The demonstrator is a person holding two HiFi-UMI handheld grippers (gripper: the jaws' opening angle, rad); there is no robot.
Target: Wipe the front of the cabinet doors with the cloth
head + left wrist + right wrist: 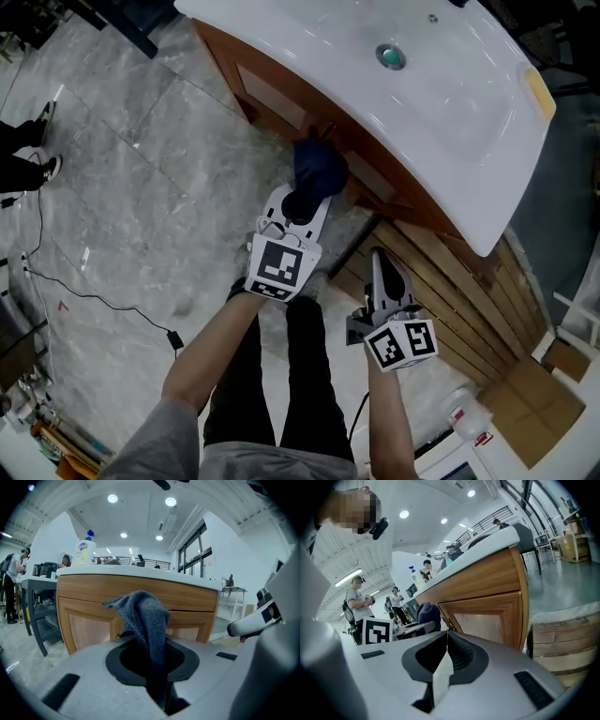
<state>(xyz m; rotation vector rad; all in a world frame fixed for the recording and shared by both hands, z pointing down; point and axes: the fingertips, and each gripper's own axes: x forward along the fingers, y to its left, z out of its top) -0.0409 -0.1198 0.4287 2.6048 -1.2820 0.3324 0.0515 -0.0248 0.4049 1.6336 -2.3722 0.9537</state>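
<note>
Cloth (145, 616) — dark blue and bunched — stands pinched between the jaws of the left gripper (302, 204), held up close to the wooden cabinet doors (89, 630) under the white basin (450, 122). Whether it touches the wood cannot be told. The right gripper (380, 262) hangs apart to the right, nearer the person — its jaws pressed together on nothing.
</note>
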